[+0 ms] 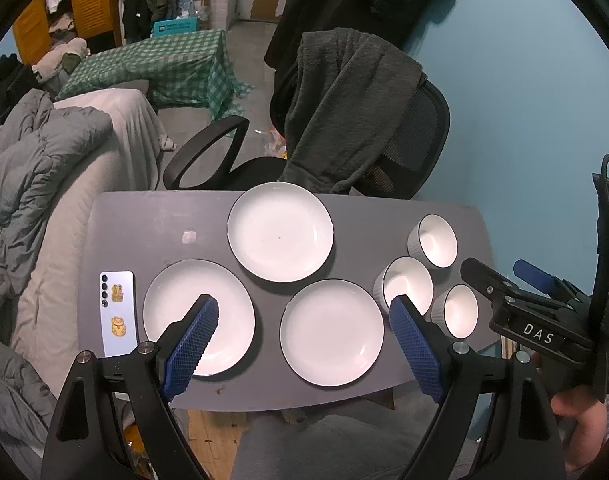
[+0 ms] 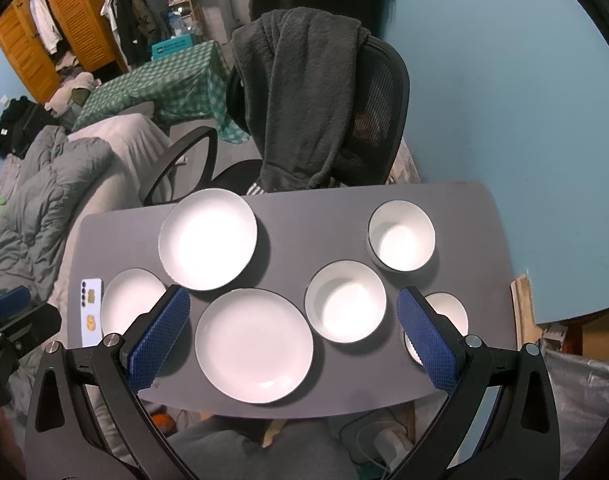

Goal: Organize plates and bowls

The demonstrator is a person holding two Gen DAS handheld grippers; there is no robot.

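Note:
Three white plates lie apart on the grey table (image 1: 356, 216): one at the left (image 1: 184, 300), one at the far middle (image 1: 280, 232), one at the near middle (image 1: 331, 332). Three white bowls stand at the right: far (image 1: 434, 241), middle (image 1: 406, 286), near (image 1: 458, 311). In the right wrist view the plates are left (image 2: 126, 300), far (image 2: 208, 238) and near (image 2: 254, 346), and the bowls are far (image 2: 401, 236), middle (image 2: 345, 302) and near (image 2: 452, 310). My left gripper (image 1: 304, 310) is open above the near edge. My right gripper (image 2: 292, 300) is open and empty above the near plate.
A phone (image 1: 117, 312) lies at the table's left edge. A black office chair (image 1: 404, 136) draped with a dark fleece stands behind the table. A bed with a grey duvet (image 1: 32, 168) is at the left. A blue wall is at the right.

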